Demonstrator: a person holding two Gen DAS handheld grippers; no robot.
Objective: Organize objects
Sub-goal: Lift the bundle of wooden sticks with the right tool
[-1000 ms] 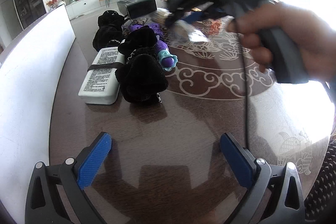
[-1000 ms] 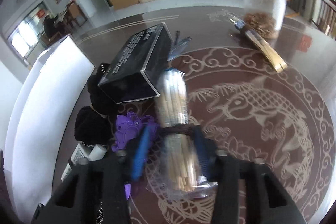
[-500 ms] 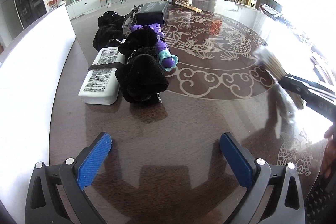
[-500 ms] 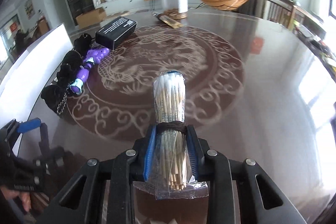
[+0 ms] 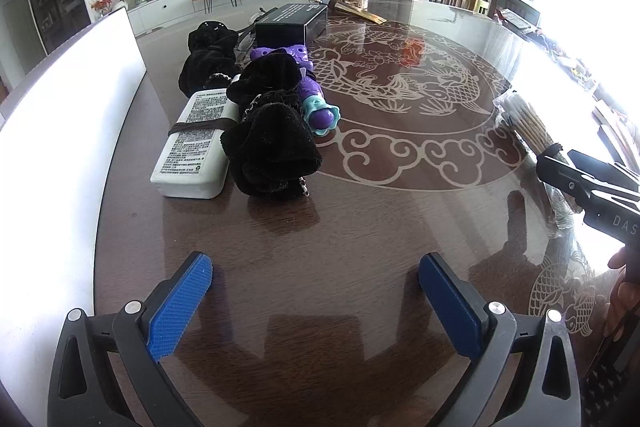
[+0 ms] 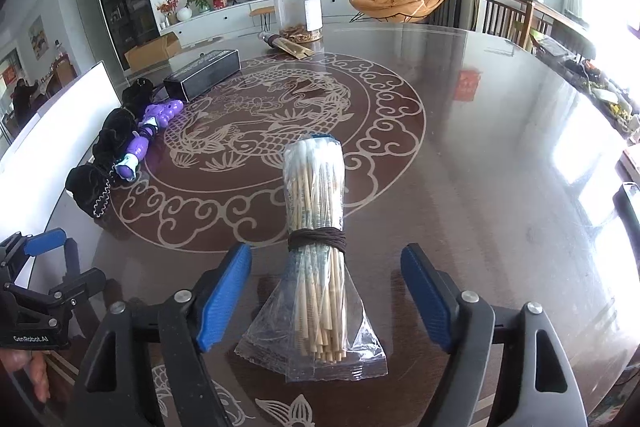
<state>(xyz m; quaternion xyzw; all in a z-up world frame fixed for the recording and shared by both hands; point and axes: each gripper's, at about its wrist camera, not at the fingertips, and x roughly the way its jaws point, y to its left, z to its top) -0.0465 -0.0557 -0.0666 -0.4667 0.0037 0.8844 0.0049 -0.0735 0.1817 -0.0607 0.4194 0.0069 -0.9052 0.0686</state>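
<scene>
Right wrist view: right gripper [image 6: 326, 291] angles down over the glossy table [image 6: 480, 147], jaws opening around the bagged stick bundle [image 6: 316, 227] lying between them untouched. Left gripper [image 5: 316, 291] hovers wide, empty.

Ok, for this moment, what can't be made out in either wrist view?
- White bottle: left wrist view, label print too small to read; black pouches cover its right side.
- Purple toy: left wrist view, half hidden behind those pouches.
- Clear jar: right wrist view, contents too distant to identify.
- Bundle of sticks: left wrist view, its near end is hidden by the right tool, whose jaws are opening around it.
</scene>
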